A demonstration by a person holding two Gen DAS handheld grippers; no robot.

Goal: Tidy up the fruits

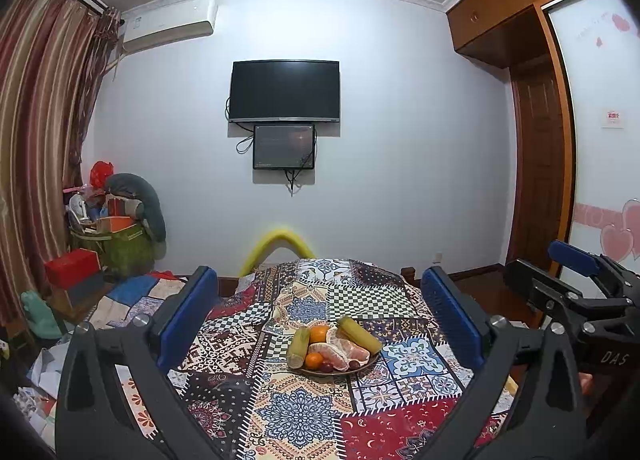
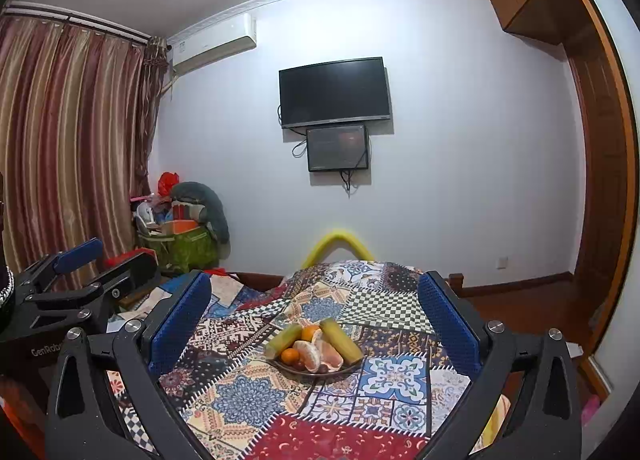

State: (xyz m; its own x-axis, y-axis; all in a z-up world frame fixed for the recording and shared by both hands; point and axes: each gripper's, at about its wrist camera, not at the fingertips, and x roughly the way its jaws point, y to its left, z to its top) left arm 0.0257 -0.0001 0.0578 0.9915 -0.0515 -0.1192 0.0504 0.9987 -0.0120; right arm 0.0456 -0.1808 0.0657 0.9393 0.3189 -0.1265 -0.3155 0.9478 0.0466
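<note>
1. Fruits (image 1: 334, 348) sit heaped on a dark round plate (image 1: 370, 365) on the patchwork cloth (image 1: 296, 416) that covers the table; they look like two yellow-green banana pieces, two oranges, peeled citrus segments and some dark red grapes.
2. One banana piece (image 1: 299, 346) lies along the plate's left side, the other (image 1: 359, 334) along its right, with the peeled segments (image 1: 340, 352) between them.
3. Left gripper (image 1: 320, 320) hovers above the near part of the table, its blue-padded fingers (image 1: 184, 316) spread wide and holding nothing; the plate shows between them.
4. Right gripper (image 2: 314, 322) hangs beside it with jaws equally wide apart and empty.
5. Beyond the table, a dark television (image 1: 285, 90) is mounted on the far wall above a smaller screen (image 1: 284, 146).
</note>
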